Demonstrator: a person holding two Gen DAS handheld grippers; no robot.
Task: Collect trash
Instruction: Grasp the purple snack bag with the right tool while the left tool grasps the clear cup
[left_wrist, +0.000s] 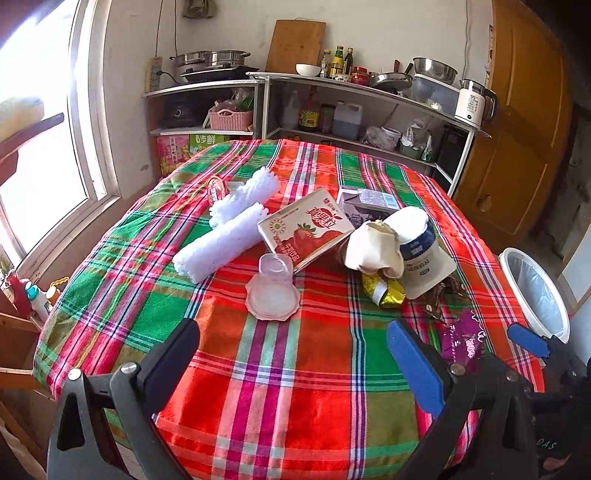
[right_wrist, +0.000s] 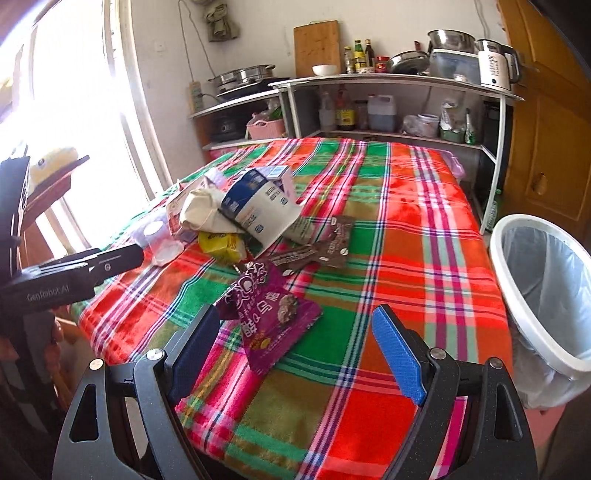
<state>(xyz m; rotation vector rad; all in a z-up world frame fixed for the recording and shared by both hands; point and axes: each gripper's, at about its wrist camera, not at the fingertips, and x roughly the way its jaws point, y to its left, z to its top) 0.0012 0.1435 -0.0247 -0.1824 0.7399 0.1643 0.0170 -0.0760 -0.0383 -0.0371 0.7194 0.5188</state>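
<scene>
- My right gripper (right_wrist: 295, 354) gapes empty; purple wrapper (right_wrist: 271, 325) lies just ahead between its fingers.
- My left gripper (left_wrist: 295, 365) gapes too, bare tablecloth (left_wrist: 295, 387) beneath.
- Bin (right_wrist: 546, 295) beside the table's right edge.

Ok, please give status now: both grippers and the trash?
Left gripper, right gripper open, empty. Purple snack wrapper nearest right. White lined bin unobstructed.

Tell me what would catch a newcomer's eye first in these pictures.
The loud red-and-green plaid tablecloth fills both views. A heap of trash sits mid-table, led by a strawberry drink carton and a white yogurt pouch. A purple snack wrapper lies before the open right hand-held gripper, near the lined bin at the table's right edge.
</scene>
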